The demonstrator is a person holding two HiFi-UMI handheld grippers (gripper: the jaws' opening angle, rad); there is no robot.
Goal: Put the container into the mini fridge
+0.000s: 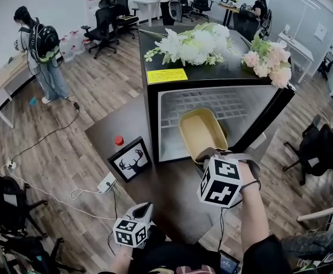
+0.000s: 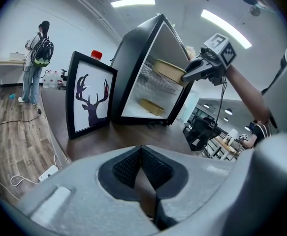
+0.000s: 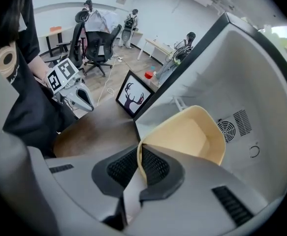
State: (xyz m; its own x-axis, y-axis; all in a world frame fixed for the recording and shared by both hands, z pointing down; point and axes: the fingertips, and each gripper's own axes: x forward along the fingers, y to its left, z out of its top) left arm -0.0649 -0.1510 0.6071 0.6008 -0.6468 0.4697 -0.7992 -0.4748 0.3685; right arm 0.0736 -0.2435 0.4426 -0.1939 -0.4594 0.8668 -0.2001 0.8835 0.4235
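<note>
The shallow, pale-yellow plastic container (image 1: 202, 133) hangs in the mouth of the black mini fridge (image 1: 152, 119). Its far end is inside the opening above the white wire shelf (image 1: 212, 103), and its near rim is pinched in the right tongs (image 1: 208, 154). The right gripper view shows those tongs (image 3: 141, 163) clenched on the thin rim, with the tub (image 3: 192, 136) jutting out ahead of them toward the grey back wall. Holding it by one end looks chosen so that the container leads and the bulky tongs need not enter the cabinet. The left tongs (image 1: 144, 208) hang low near the person's body, over the near edge of the dark brown counter (image 1: 172, 190). Their pads (image 2: 155, 168) are pressed together on nothing, so this hand is idle and probably kept clear of the reach. A black-framed deer picture (image 1: 131, 160) leans just beside the fridge's left wall, with a small red-capped thing (image 1: 119, 140) behind it; neither blocks the opening. The open door (image 1: 263, 116) shows only edge-on at the right. Whether the container's underside touches the shelf I cannot tell, since no view looks beneath it, and in the head view the marker cube and the hand cover the grip itself. In the left gripper view a second yellowish thing (image 2: 152, 106) lies on the fridge floor, too small to identify.
</note>
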